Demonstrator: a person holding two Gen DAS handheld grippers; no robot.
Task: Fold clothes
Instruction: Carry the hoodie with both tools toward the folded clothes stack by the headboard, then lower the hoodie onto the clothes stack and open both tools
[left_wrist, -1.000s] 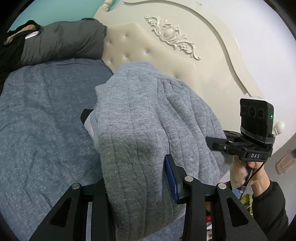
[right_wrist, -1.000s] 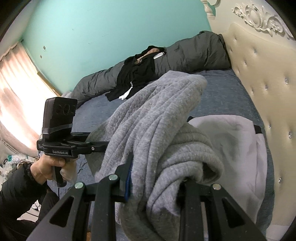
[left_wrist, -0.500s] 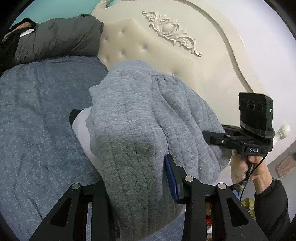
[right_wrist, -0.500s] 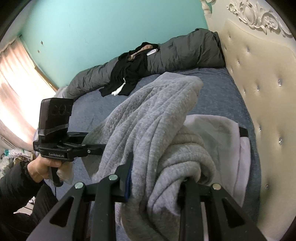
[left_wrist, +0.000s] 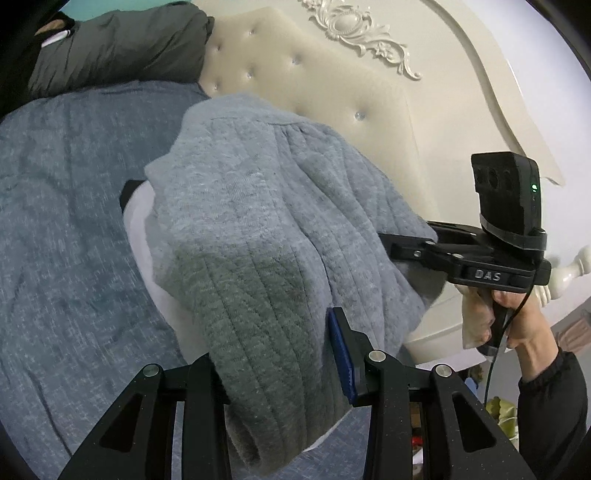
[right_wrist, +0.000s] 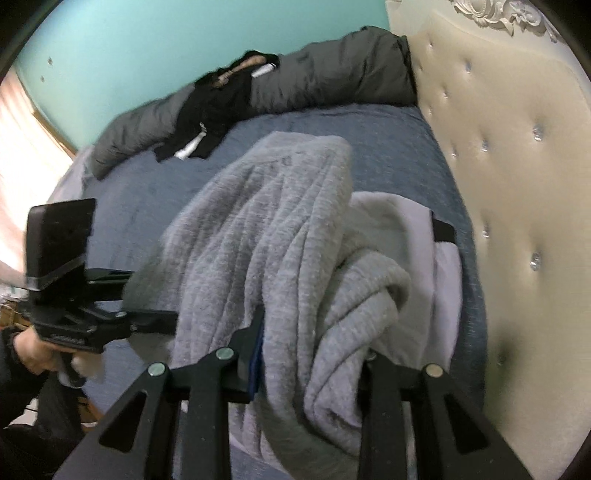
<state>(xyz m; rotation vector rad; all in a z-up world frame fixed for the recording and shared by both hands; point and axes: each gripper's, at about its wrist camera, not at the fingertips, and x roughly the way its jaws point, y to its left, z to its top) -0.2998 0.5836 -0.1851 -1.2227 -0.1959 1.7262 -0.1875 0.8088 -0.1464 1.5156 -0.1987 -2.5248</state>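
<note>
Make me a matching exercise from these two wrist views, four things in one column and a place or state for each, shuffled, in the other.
Things:
1. grey quilted garment
2. white garment
3. black clothing
4. headboard

Places or states:
A. lying flat on the blue bedspread, under the held garment
B. cream, tufted, with small shiny buttons
C. bunched and clamped by both the left gripper and the right gripper
D. draped over the dark grey duvet by the teal wall

Pairs: 1-C, 2-A, 3-D, 4-B
</note>
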